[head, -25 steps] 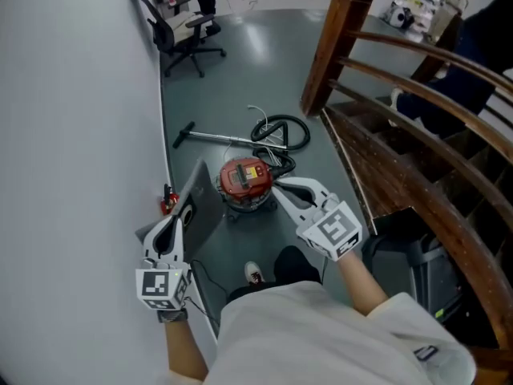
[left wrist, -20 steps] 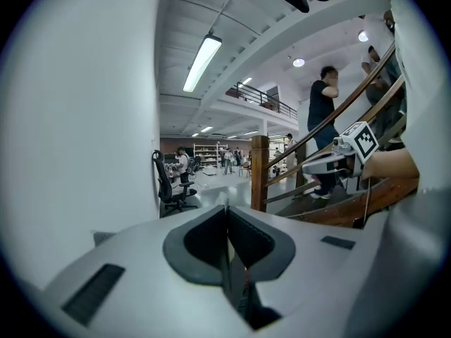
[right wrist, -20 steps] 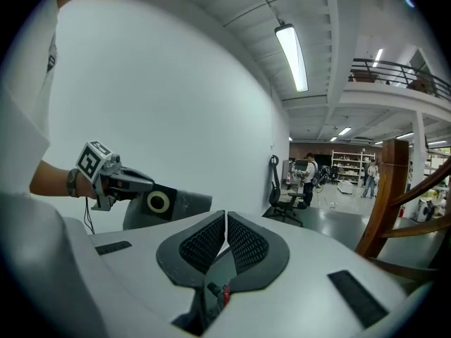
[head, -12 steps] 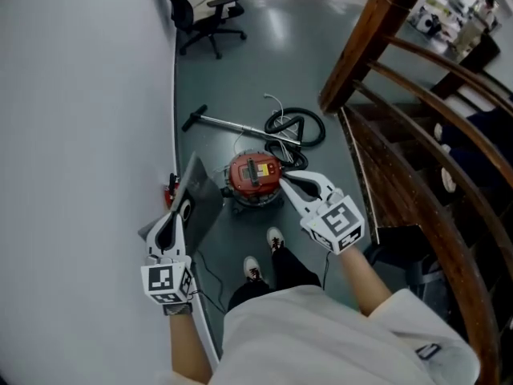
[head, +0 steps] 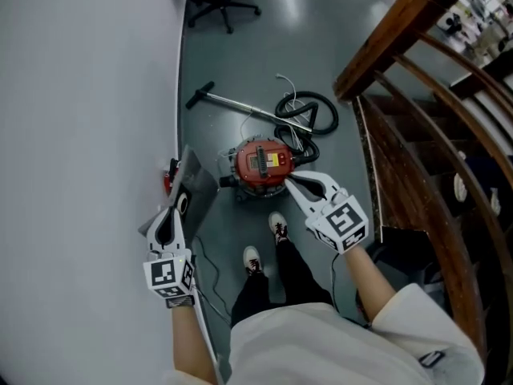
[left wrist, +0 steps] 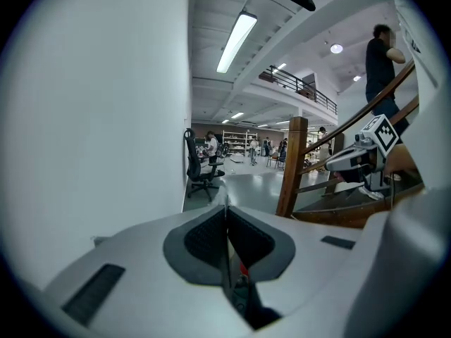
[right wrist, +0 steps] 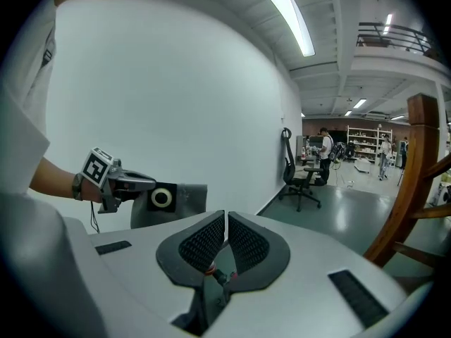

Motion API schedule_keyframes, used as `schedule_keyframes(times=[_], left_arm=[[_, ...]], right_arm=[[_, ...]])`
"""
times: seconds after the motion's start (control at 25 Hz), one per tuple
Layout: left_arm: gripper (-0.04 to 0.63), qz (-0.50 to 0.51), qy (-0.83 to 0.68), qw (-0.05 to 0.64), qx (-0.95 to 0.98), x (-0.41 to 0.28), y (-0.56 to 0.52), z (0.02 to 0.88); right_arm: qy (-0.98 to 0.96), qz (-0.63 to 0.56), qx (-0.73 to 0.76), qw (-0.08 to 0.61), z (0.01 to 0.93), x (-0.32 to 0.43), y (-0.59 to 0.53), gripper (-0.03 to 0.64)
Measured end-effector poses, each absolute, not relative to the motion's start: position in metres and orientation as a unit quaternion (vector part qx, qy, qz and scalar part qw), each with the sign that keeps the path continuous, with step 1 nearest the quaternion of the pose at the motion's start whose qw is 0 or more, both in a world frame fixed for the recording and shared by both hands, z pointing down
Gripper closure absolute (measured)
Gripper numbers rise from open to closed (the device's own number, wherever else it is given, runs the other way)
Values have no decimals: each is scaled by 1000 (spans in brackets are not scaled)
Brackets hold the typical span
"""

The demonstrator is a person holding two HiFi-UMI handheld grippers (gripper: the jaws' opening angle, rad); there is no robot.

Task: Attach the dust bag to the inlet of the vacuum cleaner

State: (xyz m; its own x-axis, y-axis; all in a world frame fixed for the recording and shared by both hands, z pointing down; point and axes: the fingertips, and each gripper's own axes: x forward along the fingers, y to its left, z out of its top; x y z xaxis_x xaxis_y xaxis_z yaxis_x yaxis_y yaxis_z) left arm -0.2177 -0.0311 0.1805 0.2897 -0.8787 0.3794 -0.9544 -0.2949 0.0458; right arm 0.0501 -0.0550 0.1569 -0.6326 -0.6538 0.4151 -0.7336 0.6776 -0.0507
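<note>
Two claws: both were closed.
Left claw [head: 178, 212]: gripped the grey dust bag [head: 200, 189] (edge-on between its pads).
Right claw [head: 290, 180]: held nothing, near the red vacuum cleaner [head: 260, 163] on the floor [head: 240, 70].

The head view looks steeply down from above the person's shoulders onto the grey-green floor [head: 240, 54], with the round red vacuum cleaner [head: 260, 161] well below. Each gripper view sits close behind its own jaws, facing roughly level along the hall toward the black wheeled office chair [left wrist: 199, 171]. The left gripper view catches the right gripper [left wrist: 331, 163]; the right gripper view catches the left gripper [right wrist: 150, 182] holding the flat grey dust bag [right wrist: 190, 204]. All three share the brown wooden stair post [head: 385, 42].
</note>
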Motion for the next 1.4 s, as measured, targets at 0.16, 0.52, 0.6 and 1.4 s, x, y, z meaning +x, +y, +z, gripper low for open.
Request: schedule_keyframes(times=[0.16,0.52,0.6,1.4], left_arm=[[580,144,-594,144,778,-224,-43,212],[580,150,-626,192,741,-234,-64,300],[580,156,-626,196,738,-235,-69,317],[581,192,-620,242,722,-231,-104,508]], right_arm=[[-895,128,387,182,189,49,-73,584],[-884,177,373,218,289,46,-109,584],[-882,188,369,225,311,46,-115,584],[-858,258,357,262,501,55,-167,584]])
